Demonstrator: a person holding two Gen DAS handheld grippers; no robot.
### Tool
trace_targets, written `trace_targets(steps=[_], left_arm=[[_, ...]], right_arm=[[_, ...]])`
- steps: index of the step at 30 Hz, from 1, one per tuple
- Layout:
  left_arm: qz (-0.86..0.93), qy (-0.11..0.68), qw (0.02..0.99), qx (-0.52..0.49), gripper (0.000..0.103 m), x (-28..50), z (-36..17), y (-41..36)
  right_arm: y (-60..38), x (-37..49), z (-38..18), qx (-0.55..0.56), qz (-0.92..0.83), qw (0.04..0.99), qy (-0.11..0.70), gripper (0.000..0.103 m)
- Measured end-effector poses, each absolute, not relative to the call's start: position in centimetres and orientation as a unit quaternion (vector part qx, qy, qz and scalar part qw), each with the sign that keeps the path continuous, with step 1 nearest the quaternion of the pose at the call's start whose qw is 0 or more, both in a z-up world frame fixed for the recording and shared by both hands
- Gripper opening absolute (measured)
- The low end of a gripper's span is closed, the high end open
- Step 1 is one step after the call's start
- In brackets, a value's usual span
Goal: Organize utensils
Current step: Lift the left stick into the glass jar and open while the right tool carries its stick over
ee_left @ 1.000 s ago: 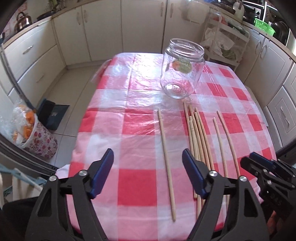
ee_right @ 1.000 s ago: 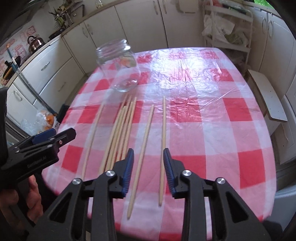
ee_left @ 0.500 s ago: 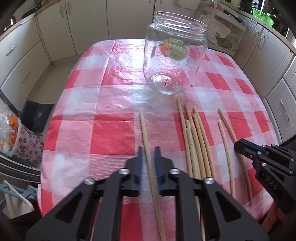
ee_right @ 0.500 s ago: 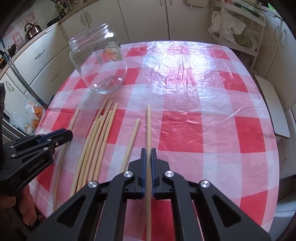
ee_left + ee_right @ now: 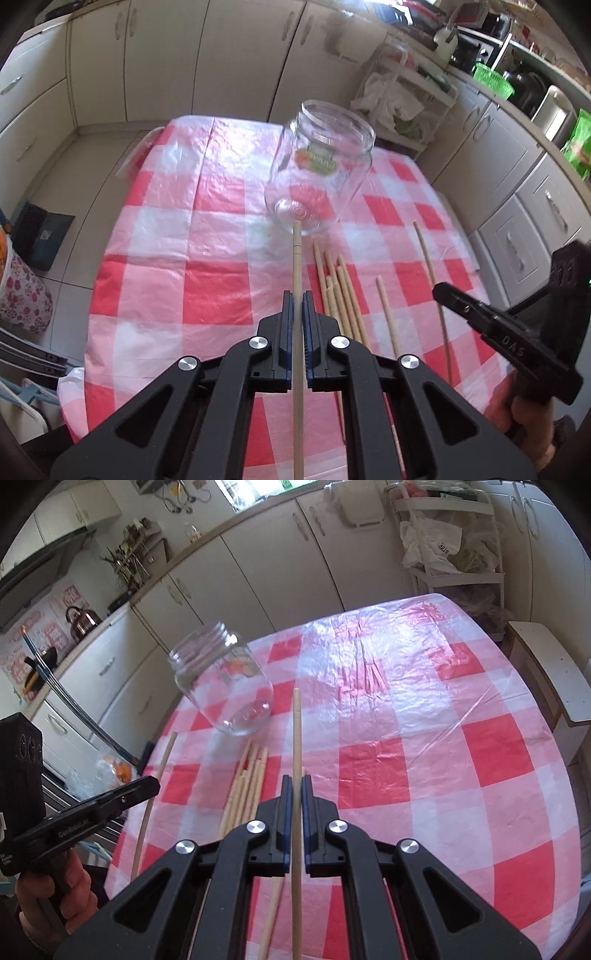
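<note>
Now each tool is clamped on one wooden chopstick. The left tool [image 5: 297, 314] pinches its chopstick [image 5: 296, 266] between blue pads, the stick pointing forward with its tip just short of the glass jar [image 5: 319, 173]. The right tool [image 5: 294, 794] grips a second chopstick [image 5: 296, 734] the same way.

The far half of the checked tabletop [image 5: 424, 709] beyond the jar lies open, and so does its right side in the right wrist view; the near edge drops away under both tools. Cabinets [image 5: 166, 62] ring the tabletop on all sides.

Both held sticks run back under the tool bodies, so their rear ends are cut off. Whether either stick is clear of the tabletop cannot be told.

A bundle of loose chopsticks [image 5: 338, 288] lies just right of the left tool, with single sticks [image 5: 430, 266] farther right. The jar stands upright and open-mouthed ahead of the bundle.
</note>
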State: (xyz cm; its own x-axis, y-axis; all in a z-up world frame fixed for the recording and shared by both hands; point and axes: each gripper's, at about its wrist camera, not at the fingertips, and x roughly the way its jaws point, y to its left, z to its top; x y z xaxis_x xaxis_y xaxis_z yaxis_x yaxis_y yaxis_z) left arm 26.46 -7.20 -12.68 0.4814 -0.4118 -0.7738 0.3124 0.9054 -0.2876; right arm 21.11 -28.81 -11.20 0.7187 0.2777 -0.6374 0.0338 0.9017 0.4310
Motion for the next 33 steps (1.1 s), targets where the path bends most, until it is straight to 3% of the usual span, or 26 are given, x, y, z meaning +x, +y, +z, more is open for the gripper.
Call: trace_targets(steps=[7, 15, 23, 33], left_arm=[[-0.218, 0.354, 0.906, -0.081, 0.005, 27.8, -6.6, -6.7], [-0.225, 0.246, 0.935, -0.123, 0.005, 32.1, -0.8, -8.5], [-0.208, 0.194, 0.950, -0.127, 0.005, 37.1, -0.9, -11.5], [-0.169, 0.180, 0.964, -0.100, 0.005, 39.7, -5.4, -13.3]], right_arm=[[-29.2, 20.6, -9.3, 0.228, 0.084, 0.921, 0.305, 0.006], [-29.5, 21.6, -9.2, 0.241, 0.090, 0.923, 0.286, 0.006], [-30.0, 21.7, -9.9, 0.259, 0.093, 0.918, 0.285, 0.006], [-30.0, 21.9, -9.9, 0.260, 0.092, 0.919, 0.280, 0.006]])
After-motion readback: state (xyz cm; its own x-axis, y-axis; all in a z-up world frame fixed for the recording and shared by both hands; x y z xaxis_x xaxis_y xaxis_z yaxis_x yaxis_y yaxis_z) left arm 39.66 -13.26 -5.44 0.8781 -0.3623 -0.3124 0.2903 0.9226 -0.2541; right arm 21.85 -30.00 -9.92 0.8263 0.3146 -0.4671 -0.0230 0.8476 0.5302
